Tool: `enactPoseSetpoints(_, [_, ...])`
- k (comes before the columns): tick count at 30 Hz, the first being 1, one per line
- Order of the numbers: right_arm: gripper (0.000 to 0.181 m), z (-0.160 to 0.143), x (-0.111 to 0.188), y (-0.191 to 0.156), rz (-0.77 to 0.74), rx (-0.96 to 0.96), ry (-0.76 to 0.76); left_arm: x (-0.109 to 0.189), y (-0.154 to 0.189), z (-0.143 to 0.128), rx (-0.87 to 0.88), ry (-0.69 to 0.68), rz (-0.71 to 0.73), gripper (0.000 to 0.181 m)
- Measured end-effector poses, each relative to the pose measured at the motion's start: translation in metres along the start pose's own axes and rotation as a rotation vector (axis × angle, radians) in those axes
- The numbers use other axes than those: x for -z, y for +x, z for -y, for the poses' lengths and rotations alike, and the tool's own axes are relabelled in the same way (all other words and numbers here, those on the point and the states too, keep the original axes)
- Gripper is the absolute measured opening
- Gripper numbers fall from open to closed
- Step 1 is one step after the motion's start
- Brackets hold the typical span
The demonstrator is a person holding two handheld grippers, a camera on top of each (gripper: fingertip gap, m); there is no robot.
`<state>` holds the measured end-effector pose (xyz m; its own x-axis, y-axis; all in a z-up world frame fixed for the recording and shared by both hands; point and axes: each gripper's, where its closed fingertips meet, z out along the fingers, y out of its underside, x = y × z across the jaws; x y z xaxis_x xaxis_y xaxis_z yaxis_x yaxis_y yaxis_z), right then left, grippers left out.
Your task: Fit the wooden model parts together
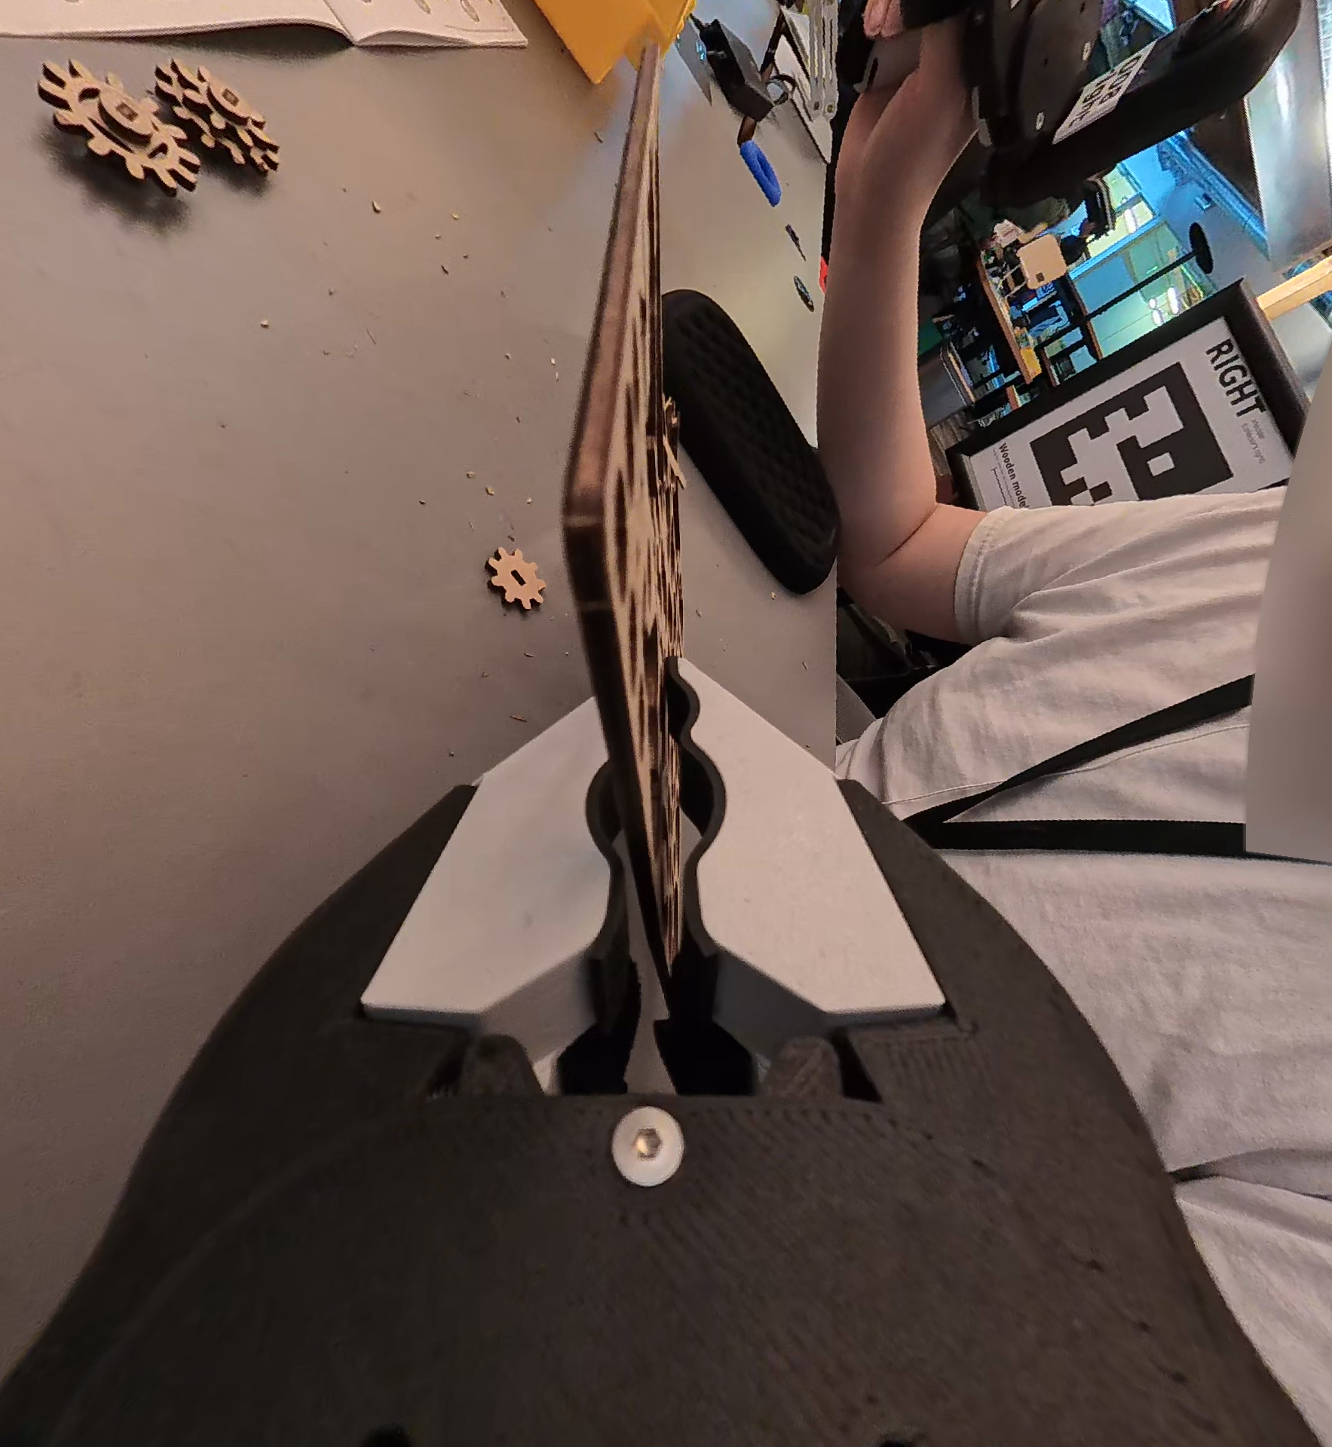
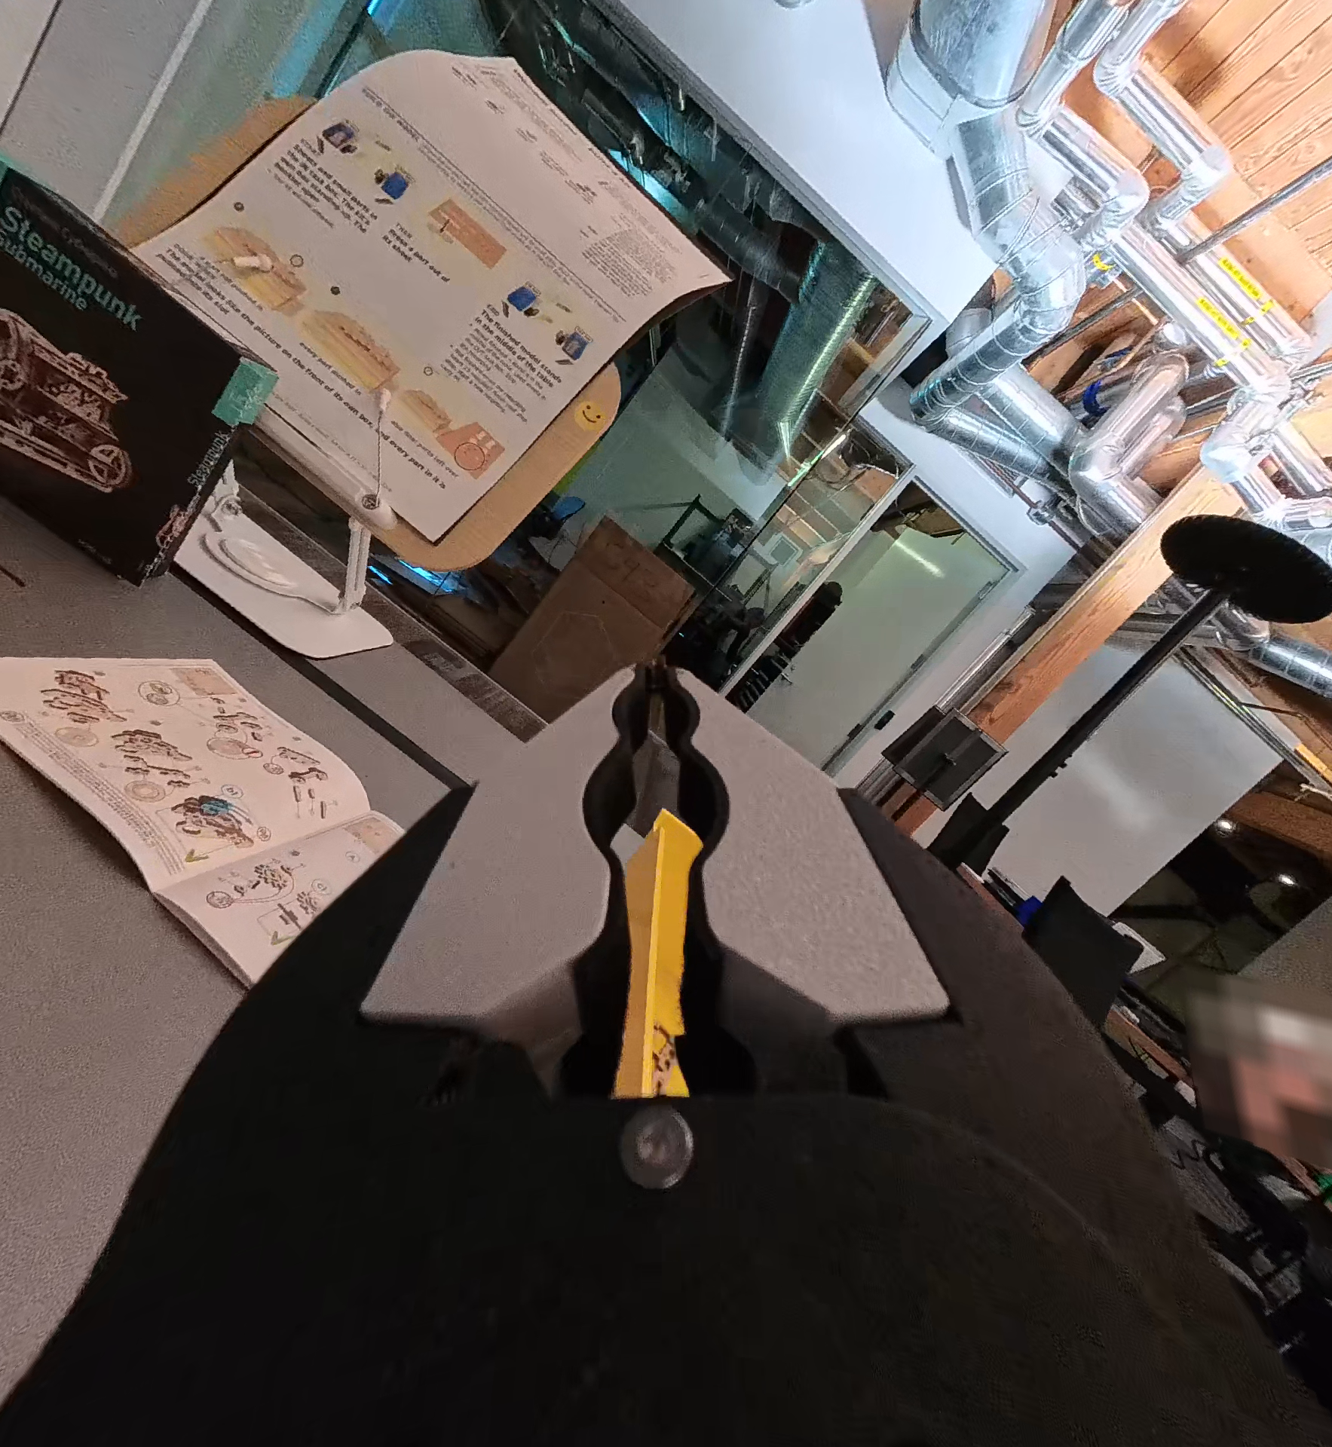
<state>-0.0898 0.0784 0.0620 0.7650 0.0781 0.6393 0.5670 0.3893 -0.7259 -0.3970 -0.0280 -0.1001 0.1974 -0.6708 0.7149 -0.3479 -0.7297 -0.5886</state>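
Worktop (image 1: 177,470), grey and dusted with wood crumbs, carries everything here. Taking the wooden sheet (image 1: 631,438) as the landmark: the left hand-held gripper (image 1: 651,791) is clamped on its near edge and holds it upright, edge-on, above the worktop. Beyond the sheet's far end sits a yellow bin (image 1: 608,35); what it holds is cut off by the frame, so I cannot tell. On the sheet's other side a black pad (image 1: 749,446) lies at the worktop's edge. Two stacked wooden gears (image 1: 153,121) lie well apart from the sheet, and a small loose gear (image 1: 516,578) lies just beside it.

The right hand-held gripper (image 2: 658,689) is lifted clear of the sheet, its fingers close together; a tiny dark part seems pinched at the tips, too small to identify. A yellow piece (image 2: 658,940) shows through the gap between the fingers, probably something lying beyond them. A dark model box (image 2: 75,376) stands closed, contents hidden, beside an open instruction booklet (image 2: 153,767).

Risks, as I judge them: the thin sheet, gripped only along one edge, could twist or slip if pushed sideways, and a part this small could drop among the crumbs and be lost.
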Motion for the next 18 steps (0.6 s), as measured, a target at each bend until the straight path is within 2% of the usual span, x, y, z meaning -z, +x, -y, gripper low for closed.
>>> enactPoseSetpoints(14, [0.002,-0.003,-0.003,-0.006,0.019,0.039,-0.015,0.0,0.0,0.001,-0.005,0.001,0.002,0.001])
enactPoseSetpoints(18, [0.002,0.002,-0.005,-0.024,0.118,-0.016,0.014,0.0,0.0,0.001,0.0,0.006,-0.005,0.001])
